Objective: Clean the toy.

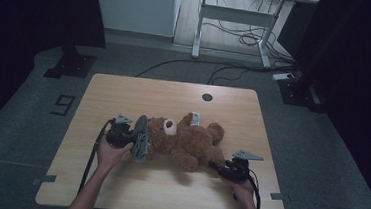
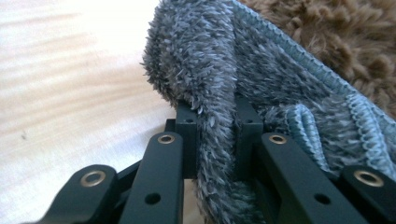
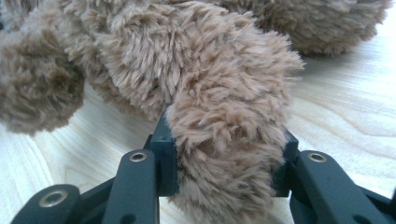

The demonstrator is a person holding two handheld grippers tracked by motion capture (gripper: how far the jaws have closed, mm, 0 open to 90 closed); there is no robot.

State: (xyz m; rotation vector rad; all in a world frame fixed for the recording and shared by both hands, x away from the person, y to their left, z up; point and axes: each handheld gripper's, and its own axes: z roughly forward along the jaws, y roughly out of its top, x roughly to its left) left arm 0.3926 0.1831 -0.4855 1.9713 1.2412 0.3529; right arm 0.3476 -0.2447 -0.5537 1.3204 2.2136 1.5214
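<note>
Dim, murky high view — gripper views bright, softly blurred up close.

Left gripper (image 1: 130, 136) clamped tight, hand low at the table's left; right gripper (image 1: 217, 166) pinched partway, hand at right.

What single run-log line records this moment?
left gripper: shut on cloth | right gripper: shut on bear limb | bear: lying on table | cloth: at bear's head
</note>
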